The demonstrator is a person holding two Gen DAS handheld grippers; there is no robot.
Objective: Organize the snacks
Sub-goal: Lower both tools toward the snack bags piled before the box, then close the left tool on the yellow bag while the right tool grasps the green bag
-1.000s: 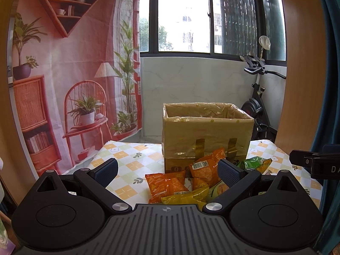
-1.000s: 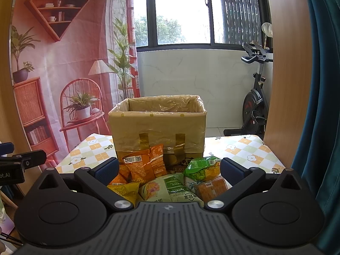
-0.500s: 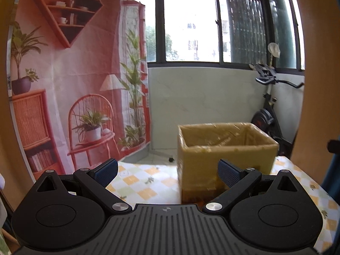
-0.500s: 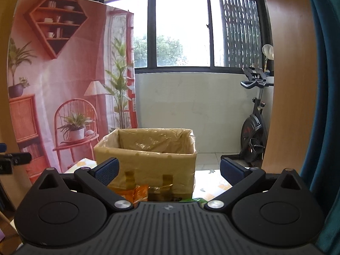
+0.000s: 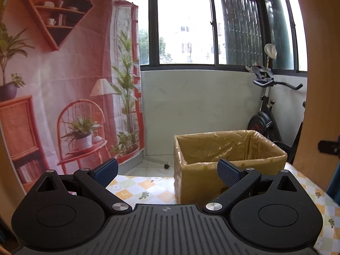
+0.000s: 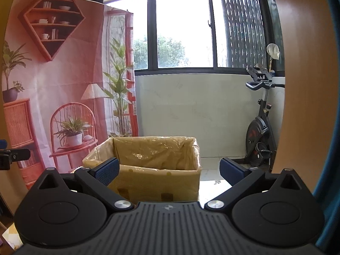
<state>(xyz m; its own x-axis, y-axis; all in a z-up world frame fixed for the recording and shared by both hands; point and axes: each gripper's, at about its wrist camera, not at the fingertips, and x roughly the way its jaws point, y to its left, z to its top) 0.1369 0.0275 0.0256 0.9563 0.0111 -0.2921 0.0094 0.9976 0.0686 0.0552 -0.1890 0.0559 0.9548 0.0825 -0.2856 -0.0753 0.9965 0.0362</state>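
Note:
An open cardboard box lined with yellowish plastic (image 5: 229,148) stands on the checkered tablecloth (image 5: 136,188), ahead and to the right in the left wrist view. It also shows in the right wrist view (image 6: 148,159), straight ahead. My left gripper (image 5: 166,171) is open and empty, held above the table short of the box. My right gripper (image 6: 169,170) is open and empty, also short of the box. No snack packets show in either view; the gripper bodies hide the table in front of the box.
A printed backdrop of shelves and plants (image 5: 63,85) hangs on the left. An exercise bike (image 6: 261,127) stands at the right by the white wall. A wooden panel (image 6: 301,85) and blue curtain (image 6: 331,127) are at the far right.
Both grippers have tilted upward, so the snack packets in front of the box have dropped out of view. Both stay open and empty.

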